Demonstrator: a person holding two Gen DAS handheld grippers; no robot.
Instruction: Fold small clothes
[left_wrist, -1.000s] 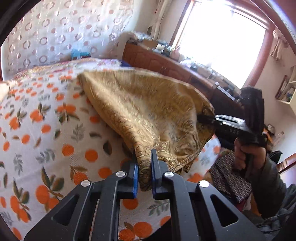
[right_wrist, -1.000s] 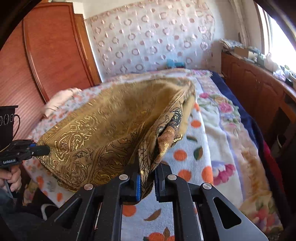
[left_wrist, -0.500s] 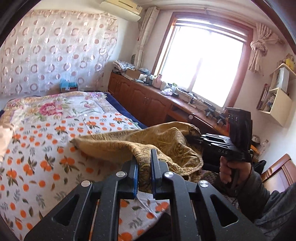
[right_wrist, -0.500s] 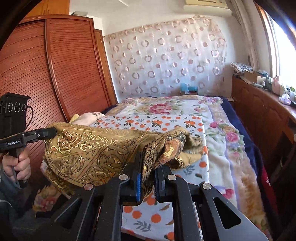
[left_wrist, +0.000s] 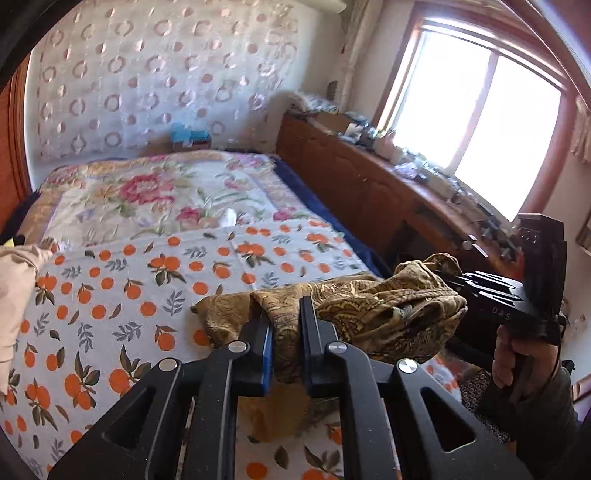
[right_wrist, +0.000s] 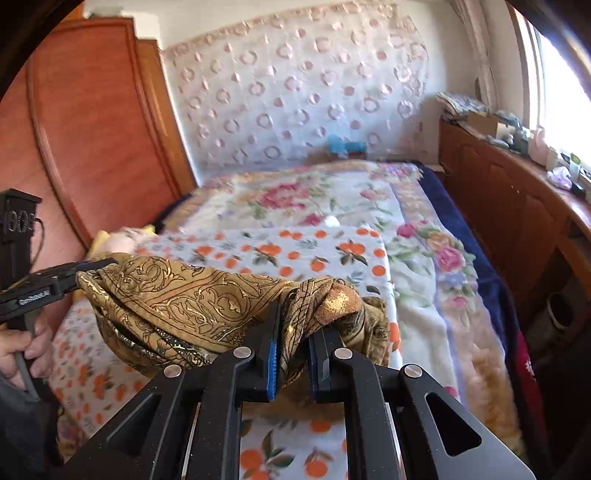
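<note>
Garment, small: gold-brown cloth with ornate dark-and-gold scroll pattern, crumpled and bunched, slung sagging above the orange-print bed cover, pinched at two opposite ends and raised off the bed.

The black plastic left gripper has angular cut-out arms, round silver screws and blue pads. The matching black right gripper carries white lettering. A grey sleeve covers the right wrist.
</note>
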